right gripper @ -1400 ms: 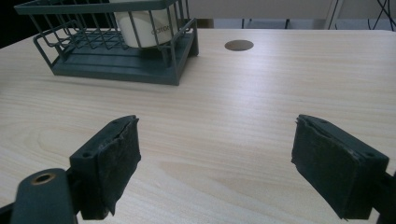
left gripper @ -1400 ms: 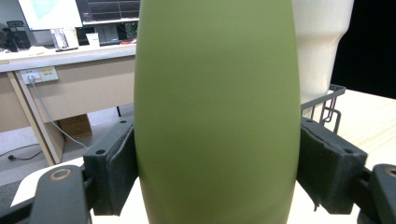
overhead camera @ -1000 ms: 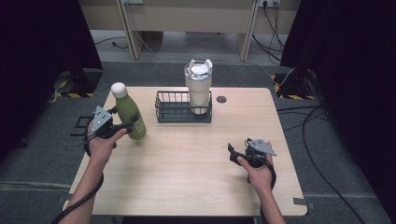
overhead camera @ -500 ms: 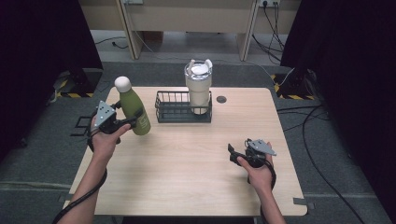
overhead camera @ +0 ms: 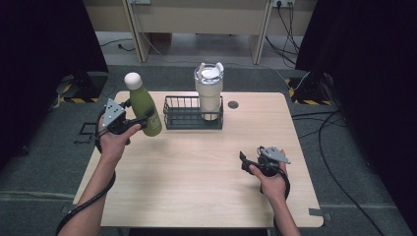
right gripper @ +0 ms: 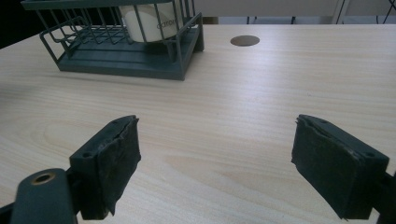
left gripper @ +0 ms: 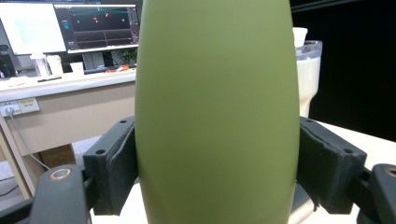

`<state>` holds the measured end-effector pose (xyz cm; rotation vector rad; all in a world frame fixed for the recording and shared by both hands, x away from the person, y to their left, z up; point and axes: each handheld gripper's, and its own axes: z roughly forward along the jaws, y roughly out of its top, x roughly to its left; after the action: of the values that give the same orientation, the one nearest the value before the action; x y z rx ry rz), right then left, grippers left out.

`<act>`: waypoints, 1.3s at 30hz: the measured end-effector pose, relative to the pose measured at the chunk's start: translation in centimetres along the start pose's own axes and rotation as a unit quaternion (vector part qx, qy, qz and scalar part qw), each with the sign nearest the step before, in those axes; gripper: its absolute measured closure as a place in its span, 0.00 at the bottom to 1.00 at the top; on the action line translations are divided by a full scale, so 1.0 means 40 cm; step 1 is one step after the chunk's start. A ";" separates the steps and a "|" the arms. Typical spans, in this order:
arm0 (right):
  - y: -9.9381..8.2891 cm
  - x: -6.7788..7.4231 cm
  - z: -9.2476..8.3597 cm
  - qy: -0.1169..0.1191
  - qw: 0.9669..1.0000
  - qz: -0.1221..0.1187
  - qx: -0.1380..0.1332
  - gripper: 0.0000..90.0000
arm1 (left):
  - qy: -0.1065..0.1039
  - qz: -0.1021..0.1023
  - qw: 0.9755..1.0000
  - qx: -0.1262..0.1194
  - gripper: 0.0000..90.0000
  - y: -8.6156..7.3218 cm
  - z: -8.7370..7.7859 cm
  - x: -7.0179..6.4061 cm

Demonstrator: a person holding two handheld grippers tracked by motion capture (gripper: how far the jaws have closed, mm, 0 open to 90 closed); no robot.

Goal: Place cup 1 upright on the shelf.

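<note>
- High view: my left gripper (overhead camera: 129, 123) clamps the bottle (overhead camera: 143, 105) mid-body, just left of the basket (overhead camera: 192, 113), for control.
- Right gripper (overhead camera: 244, 162) rests near right, jaws wide, empty, out of the way.

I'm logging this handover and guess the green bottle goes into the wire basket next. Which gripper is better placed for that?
Left, probably. The left gripper is already shut on the green bottle, just left of the wire basket. The right gripper is open, holding nothing, nearer the table's front.
</note>
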<state>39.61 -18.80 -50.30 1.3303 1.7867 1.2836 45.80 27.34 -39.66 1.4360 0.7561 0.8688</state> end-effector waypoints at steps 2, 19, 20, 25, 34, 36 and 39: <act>0.000 -0.001 -0.001 -0.001 1.000 0.002 0.000 0.17 | 0.000 0.000 1.000 -0.002 0.24 0.005 0.006 0.000; 0.002 -0.005 -0.002 0.001 1.000 0.005 -0.002 0.17 | -0.001 0.003 1.000 -0.019 0.24 0.050 0.061 0.006; 0.002 -0.006 -0.002 0.000 1.000 0.006 -0.002 0.17 | -0.002 0.005 1.000 -0.018 0.24 0.053 0.065 0.007; 0.002 -0.005 -0.002 0.000 1.000 0.006 -0.002 0.17 | -0.002 0.007 1.000 -0.020 0.24 0.064 0.077 0.007; 0.001 -0.006 -0.002 0.000 1.000 0.007 -0.001 0.17 | -0.005 0.006 1.000 -0.024 0.24 0.076 0.096 0.006; 0.000 -0.006 -0.001 0.000 1.000 0.008 0.000 0.17 | -0.006 0.005 1.000 -0.024 0.24 0.077 0.101 0.006; -0.002 -0.005 0.001 0.001 1.000 0.006 0.002 0.17 | -0.007 0.007 1.000 -0.023 0.24 0.078 0.108 0.005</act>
<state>39.68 -19.00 -50.41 1.3441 1.7860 1.2884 49.48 25.16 -36.45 1.4057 0.7124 0.8810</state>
